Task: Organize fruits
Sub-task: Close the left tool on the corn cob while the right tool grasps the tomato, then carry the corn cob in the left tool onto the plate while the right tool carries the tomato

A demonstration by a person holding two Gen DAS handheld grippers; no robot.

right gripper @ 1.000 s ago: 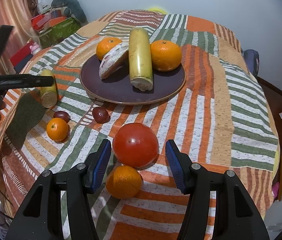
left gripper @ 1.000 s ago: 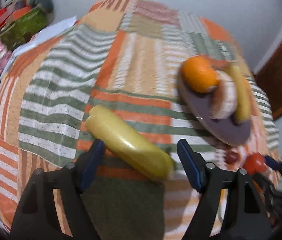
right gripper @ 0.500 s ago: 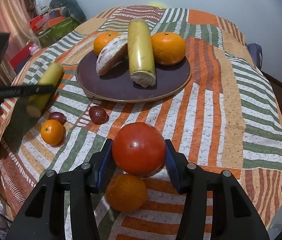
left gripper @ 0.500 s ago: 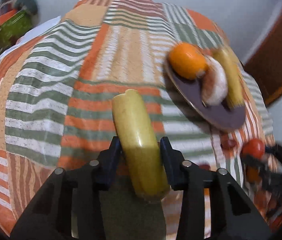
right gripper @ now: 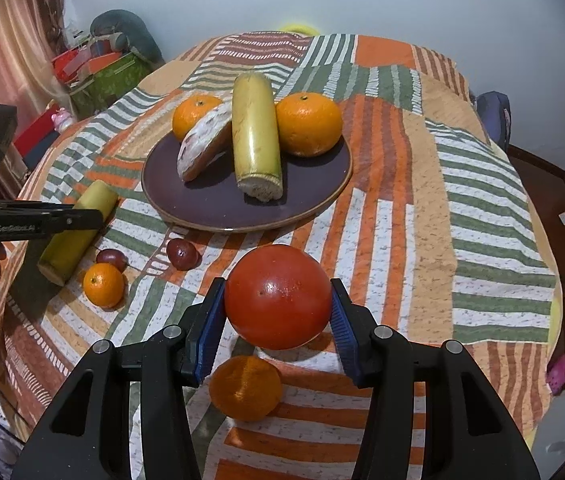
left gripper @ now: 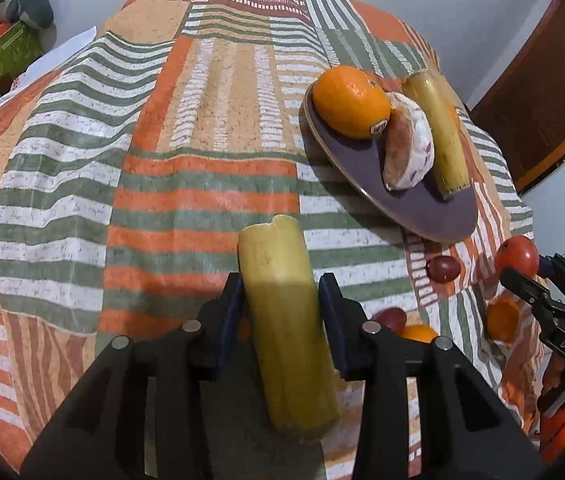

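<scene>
Two yellow-green stalk pieces are counted. One stalk piece (left gripper: pixel 288 320) is clamped between the fingers of the left gripper (left gripper: pixel 282 312), the blue pads pressed on both of its sides; it is held clear of the striped cloth (left gripper: pixel 202 120) that covers the worktop. Its long axis runs along the gripper's own pointing line, with the notched cut end aimed away from the camera toward the far side of the worktop and the other cut end toward the camera. From the right wrist view the same piece (right gripper: pixel 78 232) is seen slanted, its lower end toward the near left edge of the worktop.

The second stalk (right gripper: pixel 256 132) lies on the dark plate (right gripper: pixel 210 204), its long axis running from the near rim to the far rim, with the pale cut end nearest the right wrist camera.

One red tomato-like fruit (right gripper: pixel 278 296) is gripped between the fingers of the right gripper (right gripper: pixel 278 312), both pads touching it, and it is raised above the cloth.

Four oranges are counted: two on the plate, a large orange (right gripper: pixel 308 124) to the right of the stalk and a second orange (right gripper: pixel 196 114) behind a white-and-red wedge (right gripper: pixel 202 146); a small orange (right gripper: pixel 103 284) on the cloth at the left; and a blurred orange (right gripper: pixel 244 388) below the red fruit.

Two dark red small fruits are counted on the cloth near the plate's near rim: one (right gripper: pixel 181 254) just in front of the rim, the other (right gripper: pixel 111 258) touching the small orange.
</scene>
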